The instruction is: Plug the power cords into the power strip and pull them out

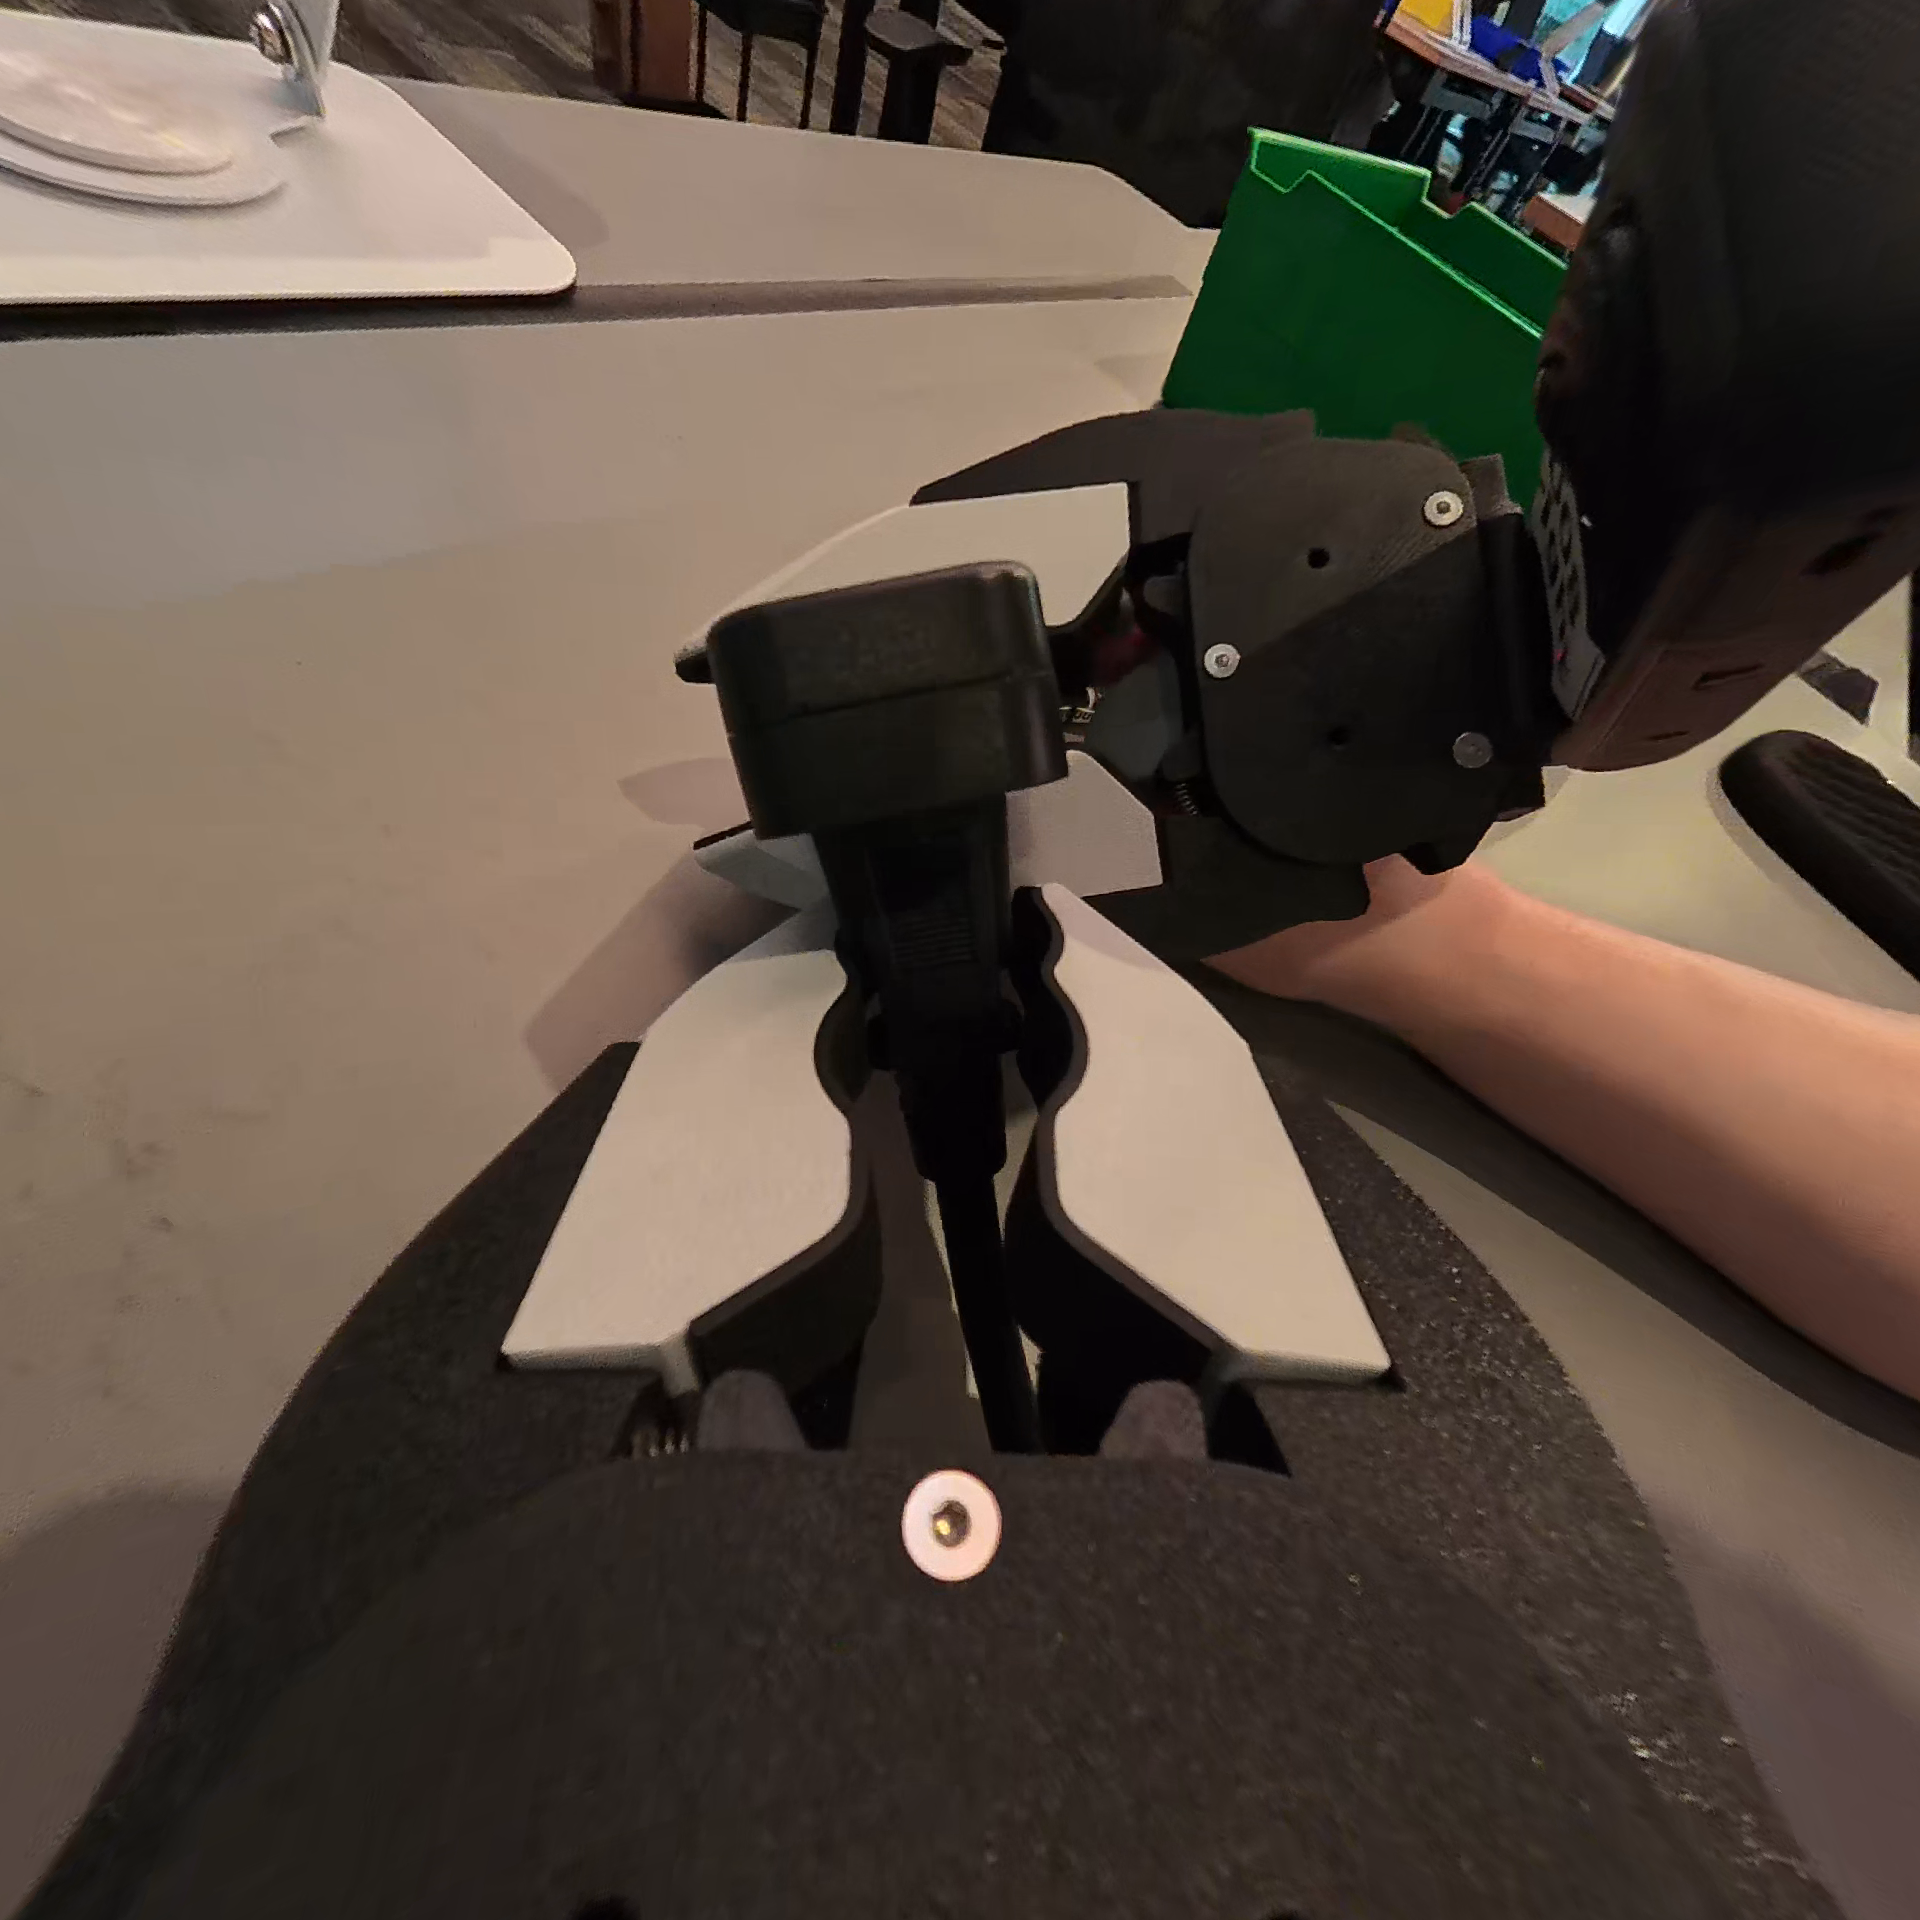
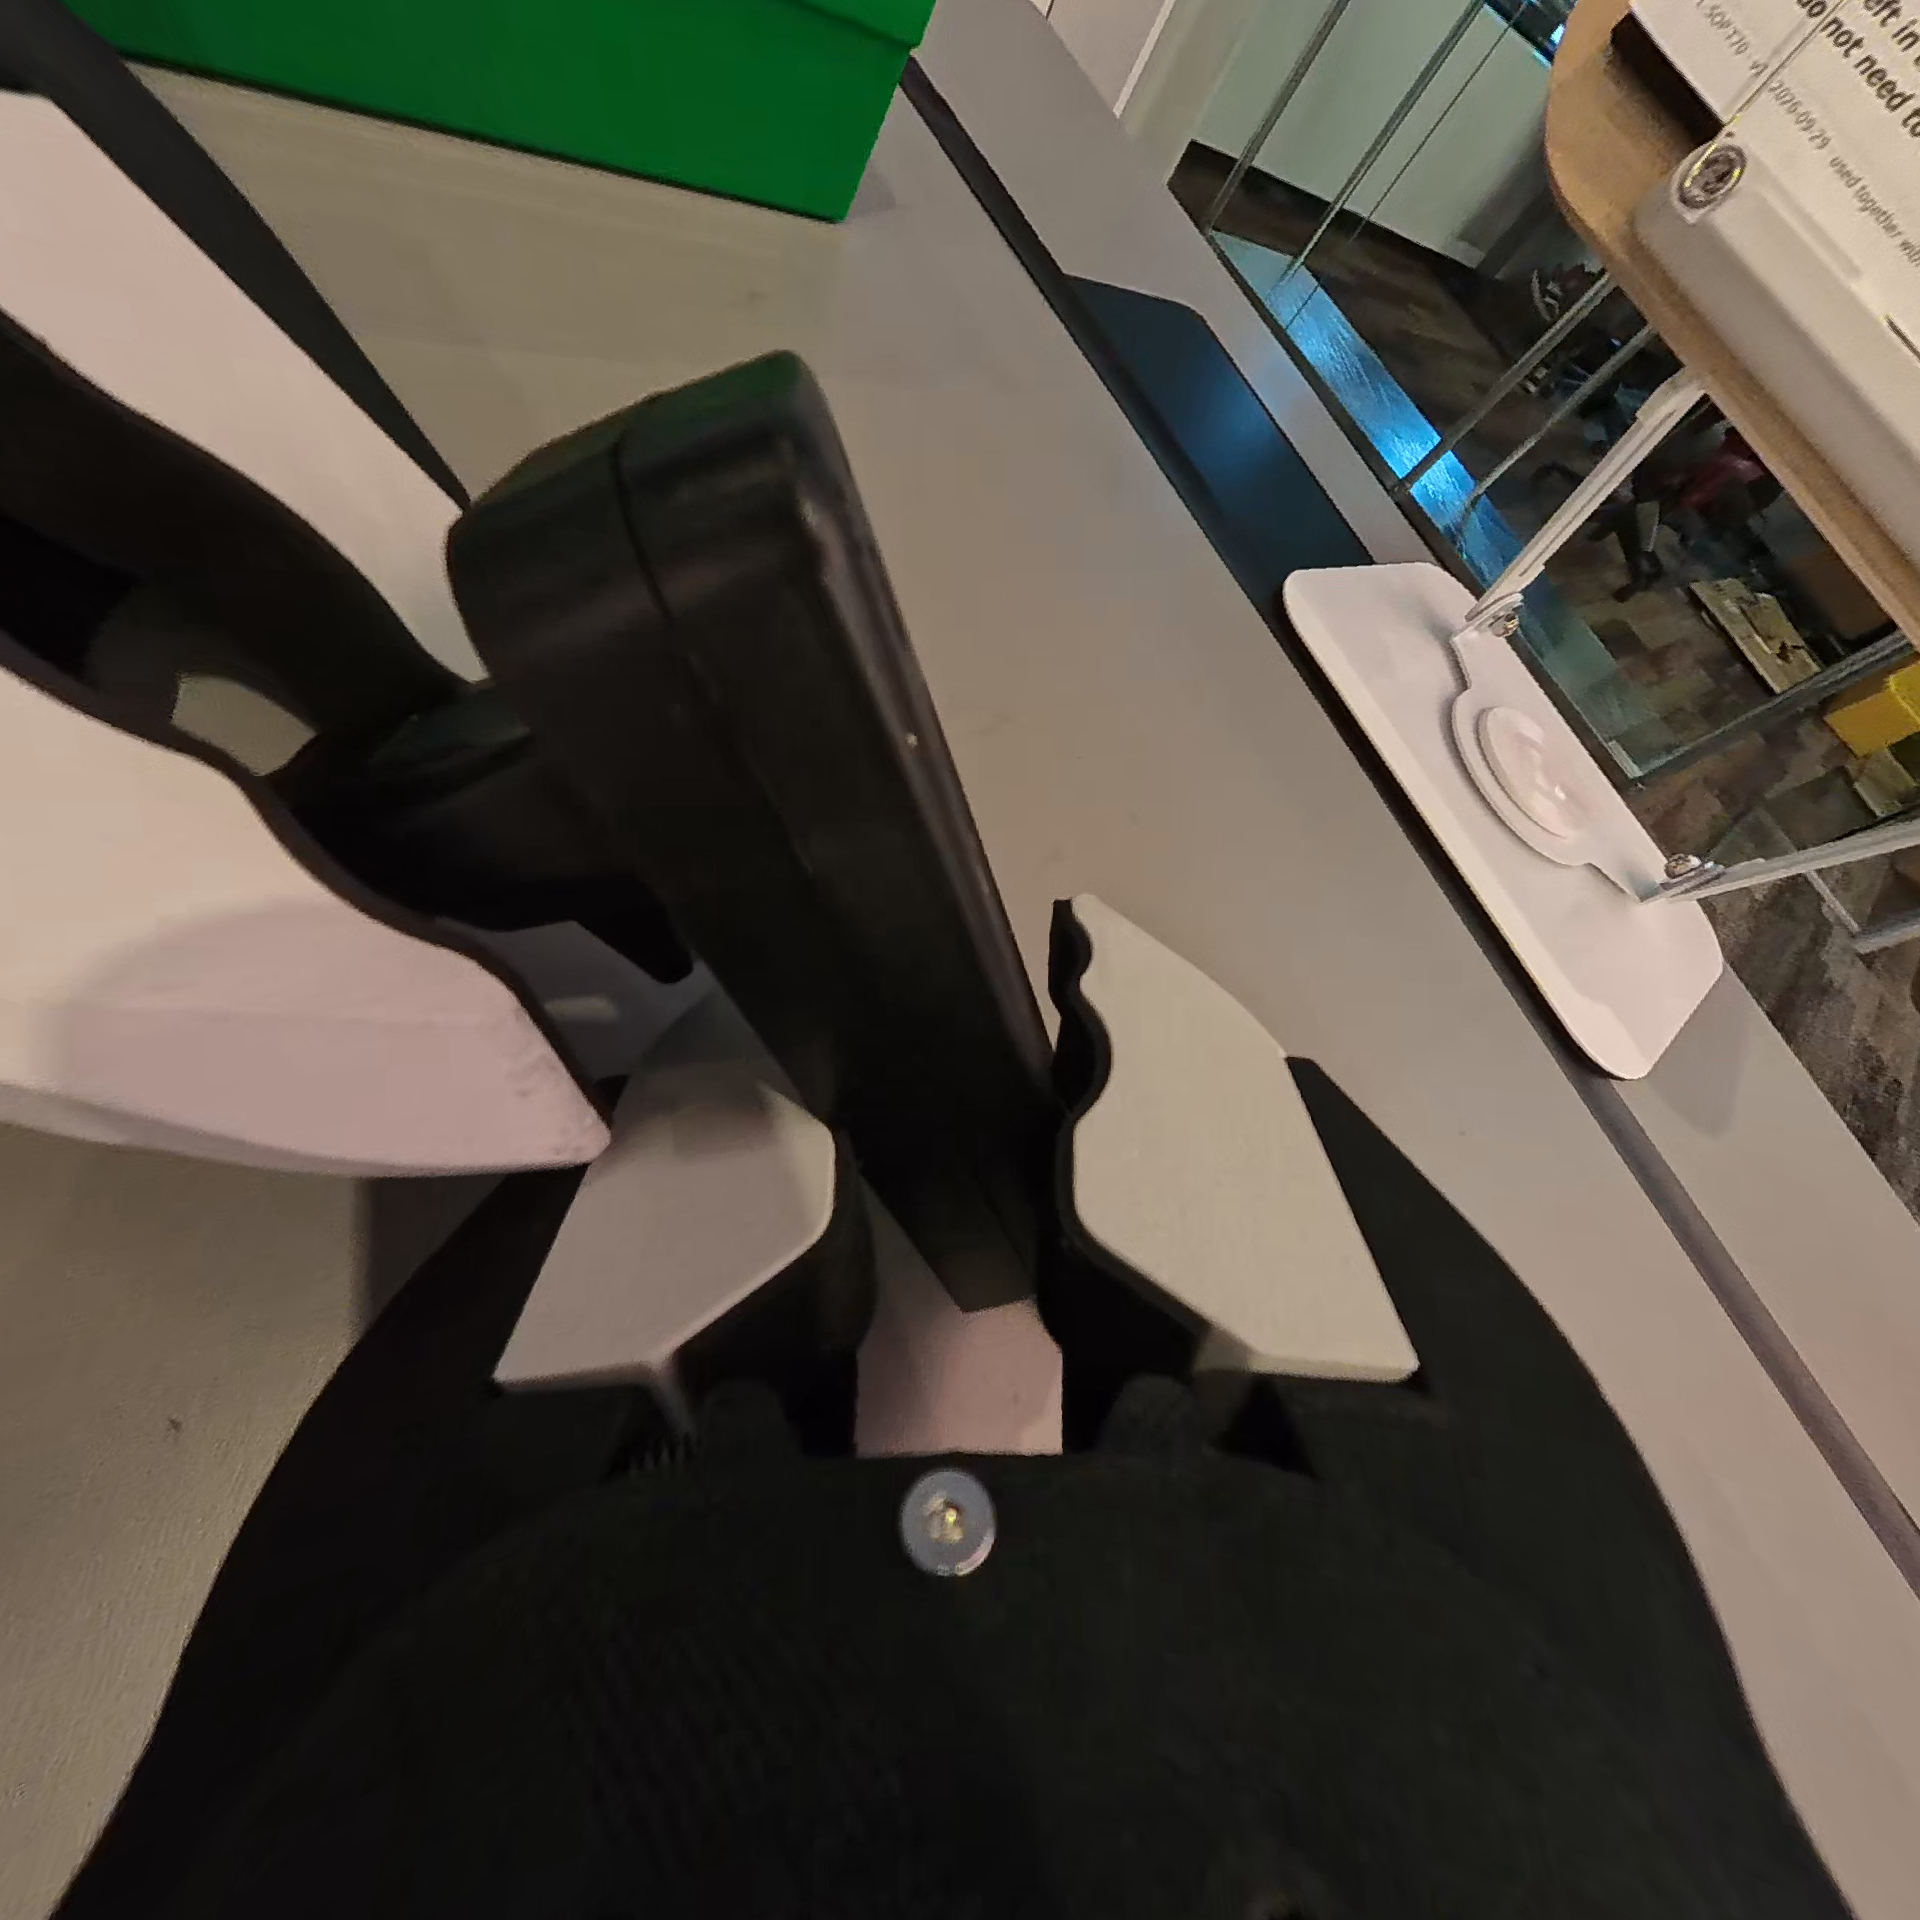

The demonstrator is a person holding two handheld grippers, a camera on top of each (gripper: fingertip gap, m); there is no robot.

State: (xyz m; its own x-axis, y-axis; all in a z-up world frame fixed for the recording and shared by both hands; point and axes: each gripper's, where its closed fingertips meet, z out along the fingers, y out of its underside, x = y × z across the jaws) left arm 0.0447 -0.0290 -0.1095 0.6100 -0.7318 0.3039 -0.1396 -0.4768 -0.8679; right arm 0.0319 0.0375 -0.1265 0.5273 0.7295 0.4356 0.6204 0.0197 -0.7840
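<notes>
In the left wrist view my left gripper [image 1: 940,925] is shut on the black plug [image 1: 925,935] of a power cord [image 1: 987,1299], which runs back between the fingers. The plug's front end meets a black power strip [image 1: 883,696]. The prongs are hidden. My right gripper [image 1: 748,748] comes in from the right and is shut on the strip, holding it above the table. In the right wrist view my right gripper [image 2: 951,1039] clamps the strip [image 2: 769,748] edge-on. The left gripper [image 2: 499,790] holds the plug [image 2: 457,769] against the strip's left side.
The grey table [image 1: 312,623] lies under both grippers. A green box [image 1: 1340,312] stands at the back right. A white base plate [image 2: 1496,831] with a metal stand sits near the table edge. A person's forearm [image 1: 1610,1070] rests on the right. A black ribbed object [image 1: 1829,831] lies beyond it.
</notes>
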